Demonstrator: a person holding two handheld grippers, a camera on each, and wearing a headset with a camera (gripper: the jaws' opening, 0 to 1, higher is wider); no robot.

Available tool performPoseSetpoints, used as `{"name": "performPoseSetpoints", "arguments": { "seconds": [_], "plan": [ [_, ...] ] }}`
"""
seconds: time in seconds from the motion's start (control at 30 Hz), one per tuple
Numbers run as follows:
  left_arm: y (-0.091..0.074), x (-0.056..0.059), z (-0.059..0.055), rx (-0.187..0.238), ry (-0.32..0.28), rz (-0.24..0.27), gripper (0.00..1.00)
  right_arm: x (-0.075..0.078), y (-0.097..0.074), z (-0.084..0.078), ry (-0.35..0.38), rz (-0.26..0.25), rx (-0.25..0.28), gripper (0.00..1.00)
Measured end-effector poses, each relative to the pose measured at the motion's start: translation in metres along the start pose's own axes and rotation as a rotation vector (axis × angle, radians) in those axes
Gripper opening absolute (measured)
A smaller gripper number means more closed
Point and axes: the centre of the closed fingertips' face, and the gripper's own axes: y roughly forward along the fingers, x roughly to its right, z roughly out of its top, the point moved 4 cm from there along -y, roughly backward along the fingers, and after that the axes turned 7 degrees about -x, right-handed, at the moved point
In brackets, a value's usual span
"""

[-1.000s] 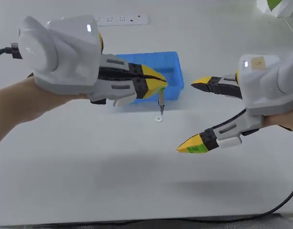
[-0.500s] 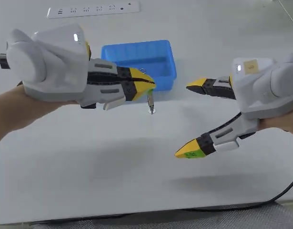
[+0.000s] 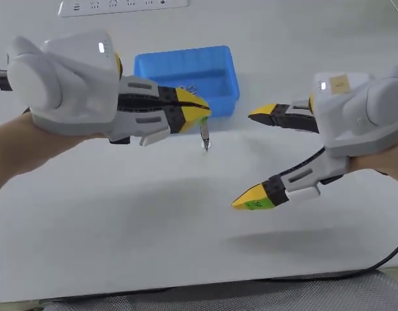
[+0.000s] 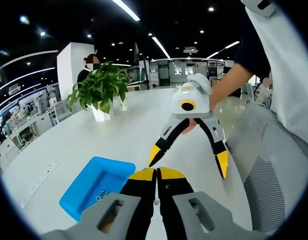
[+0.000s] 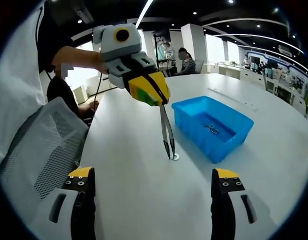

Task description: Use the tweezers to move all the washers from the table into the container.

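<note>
Left gripper view looks into a big hall with long ceiling lights (image 4: 126, 9) and a leafy green plant (image 4: 101, 90) at 10 o'clock. The white table (image 3: 153, 227) is wide, smooth and a little shiny. A dark cable (image 3: 380, 262) runs along its near edge at 4 o'clock in the head view. A white power strip (image 3: 121, 6) lies at the far edge at 11 o'clock.

The left gripper (image 3: 205, 113) sits at 9 o'clock, its jaws squeezed together on the tweezers (image 3: 204, 136), which point down at the table. The right gripper (image 3: 244, 161) is at 3 o'clock, jaws spread wide with nothing between them.

The blue container (image 3: 183, 54) stands at 12 o'clock, just behind the left gripper's tips. Small metal washers (image 5: 211, 129) lie on its floor.

In the right gripper view one washer (image 5: 175, 157) lies on the table right at the tweezers' tips. I cannot tell if the tips pinch it.
</note>
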Motion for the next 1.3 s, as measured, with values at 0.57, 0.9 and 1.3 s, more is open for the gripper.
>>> {"name": "performPoseSetpoints", "arguments": {
  "seconds": [0.57,0.9,1.3],
  "plan": [
    [-0.003,0.000,-0.005,-0.016,-0.010,-0.075,0.04,-0.001,0.027,0.026,-0.029,0.093,0.026,0.80],
    [0.000,-0.002,-0.002,-0.029,-0.022,-0.103,0.04,0.008,0.038,0.047,-0.088,0.117,0.042,0.51],
    [0.002,0.005,0.001,-0.041,-0.018,-0.133,0.05,0.012,0.041,0.042,-0.144,0.140,-0.010,0.27]
  ]
}}
